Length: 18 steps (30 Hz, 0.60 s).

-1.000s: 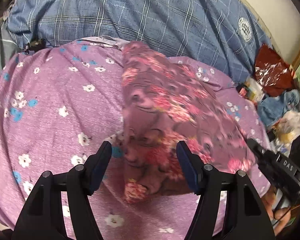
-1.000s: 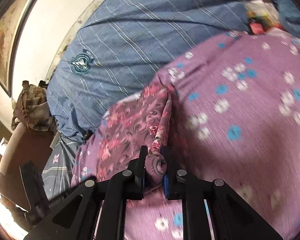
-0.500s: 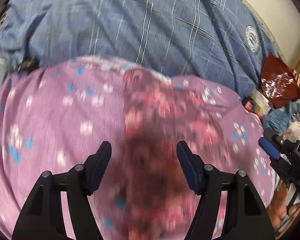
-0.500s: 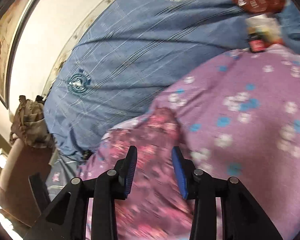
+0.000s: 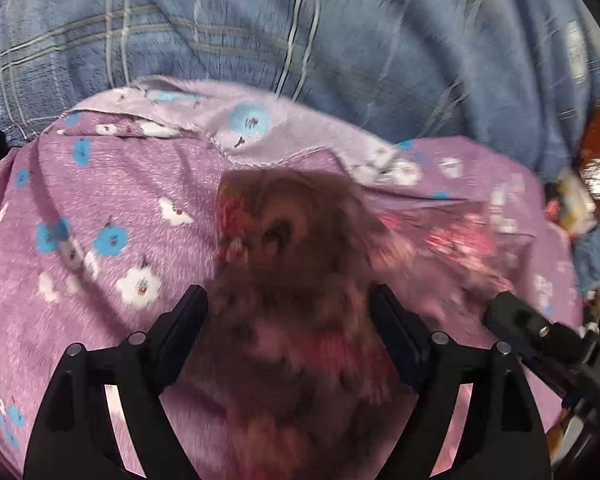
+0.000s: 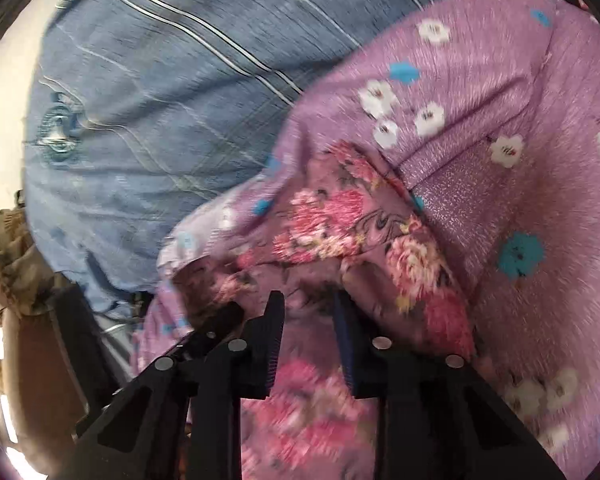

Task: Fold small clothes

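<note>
Floral garment (image 6: 364, 220) released since earlier; both hand-held grippers spread, apparently empty, blurred.

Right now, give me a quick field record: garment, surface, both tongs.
garment: small pink rose-print cloth, bunched on the surface, blurred in the left wrist view
surface: purple fleece blanket with white and blue flowers
behind: blue plaid quilt
left tongs: open, fingers either side of the garment, not clamped
right tongs: open, at the garment's near edge, nothing pinched
fold state: cannot tell, edges blurred
</note>
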### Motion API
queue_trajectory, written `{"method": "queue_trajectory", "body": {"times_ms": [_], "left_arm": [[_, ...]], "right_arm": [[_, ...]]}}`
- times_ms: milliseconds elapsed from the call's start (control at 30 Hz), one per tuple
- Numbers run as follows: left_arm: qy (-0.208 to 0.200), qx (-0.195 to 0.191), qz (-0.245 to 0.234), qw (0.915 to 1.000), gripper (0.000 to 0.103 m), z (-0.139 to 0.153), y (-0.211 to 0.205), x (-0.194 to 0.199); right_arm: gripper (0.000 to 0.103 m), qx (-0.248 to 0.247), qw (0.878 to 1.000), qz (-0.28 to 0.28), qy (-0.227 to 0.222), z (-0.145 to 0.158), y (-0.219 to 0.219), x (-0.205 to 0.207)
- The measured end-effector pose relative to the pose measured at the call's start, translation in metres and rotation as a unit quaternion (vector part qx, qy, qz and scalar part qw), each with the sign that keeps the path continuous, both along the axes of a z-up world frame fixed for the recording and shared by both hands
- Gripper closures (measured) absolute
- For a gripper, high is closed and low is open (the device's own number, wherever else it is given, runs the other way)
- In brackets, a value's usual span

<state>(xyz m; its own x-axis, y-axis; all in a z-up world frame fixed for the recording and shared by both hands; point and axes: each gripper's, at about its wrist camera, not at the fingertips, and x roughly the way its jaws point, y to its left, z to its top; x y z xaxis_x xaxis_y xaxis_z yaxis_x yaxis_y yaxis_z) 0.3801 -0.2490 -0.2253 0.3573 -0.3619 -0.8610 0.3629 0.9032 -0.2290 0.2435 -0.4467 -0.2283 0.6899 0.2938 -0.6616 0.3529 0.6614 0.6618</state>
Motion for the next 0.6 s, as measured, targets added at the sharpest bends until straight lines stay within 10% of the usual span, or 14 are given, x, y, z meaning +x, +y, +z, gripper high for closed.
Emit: {"method": "queue_trajectory", "body": {"times_ms": [200, 467, 600], "left_arm": [[-0.068, -0.027, 0.011, 0.9973, 0.019, 0.032, 0.062, -0.093], [-0.098, 0.032, -0.018, 0.9945, 0.007, -0.006, 0.056, -0.151], [-0.176, 0.014, 0.009, 0.9842, 0.007, 0.031, 0.072, -0.167]], "right_arm": [[0.063, -0.05, 0.997, 0.003, -0.062, 0.043, 0.018, -0.084], [0.066, -0.125, 0.991, 0.013, 0.04, 0.004, 0.049, -0.128], [0.05, -0.163, 0.986, 0.006, -0.032, 0.03, 0.063, -0.157]]}}
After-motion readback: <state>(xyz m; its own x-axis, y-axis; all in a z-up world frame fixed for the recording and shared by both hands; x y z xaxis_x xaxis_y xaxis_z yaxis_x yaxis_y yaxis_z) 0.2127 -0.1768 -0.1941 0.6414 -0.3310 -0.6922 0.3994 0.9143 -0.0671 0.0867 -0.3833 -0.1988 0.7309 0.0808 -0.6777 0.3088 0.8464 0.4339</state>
